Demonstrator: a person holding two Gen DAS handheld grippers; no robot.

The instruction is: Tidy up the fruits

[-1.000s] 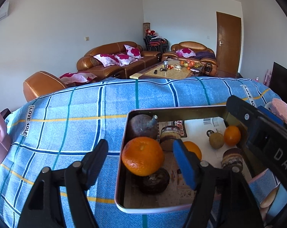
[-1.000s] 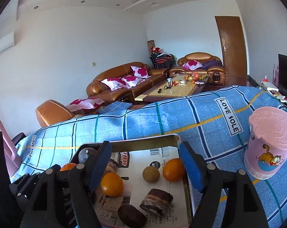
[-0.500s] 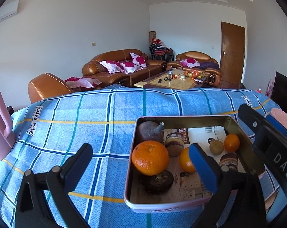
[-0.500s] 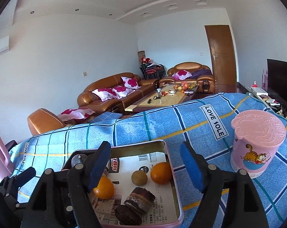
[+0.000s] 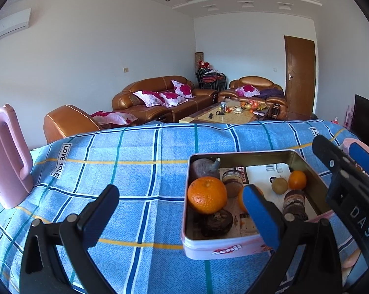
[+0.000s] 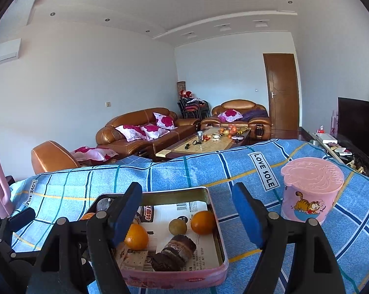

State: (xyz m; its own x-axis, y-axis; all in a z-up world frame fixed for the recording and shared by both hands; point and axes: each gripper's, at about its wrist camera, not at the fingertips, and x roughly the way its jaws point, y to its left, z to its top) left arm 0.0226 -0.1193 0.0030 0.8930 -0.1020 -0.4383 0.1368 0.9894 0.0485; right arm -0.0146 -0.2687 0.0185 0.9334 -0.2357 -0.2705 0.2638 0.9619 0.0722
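Observation:
A pink tin tray (image 5: pixel 223 248) (image 6: pixel 218 223) sits on the blue checked cloth. It holds a large orange (image 5: pixel 207 195), two smaller oranges (image 6: pixel 203 222) (image 6: pixel 136 236), a greenish round fruit (image 6: pixel 177 226), dark fruits (image 5: pixel 216 223) and brown cakes (image 6: pixel 174 252). My left gripper (image 5: pixel 182 210) is open and empty, above the cloth just left of the tray's near corner. My right gripper (image 6: pixel 187 213) is open and empty, above the tray's near side. The right gripper also shows at the right edge of the left wrist view (image 5: pixel 343 171).
A pink jug (image 5: pixel 5 156) stands at the far left on the cloth. A pink lidded cup with a cat picture (image 6: pixel 309 191) stands right of the tray. Sofas and a coffee table lie beyond the table's far edge.
Both grippers have pulled back and up from the tray, still open and empty. The tray and fruits have not moved.

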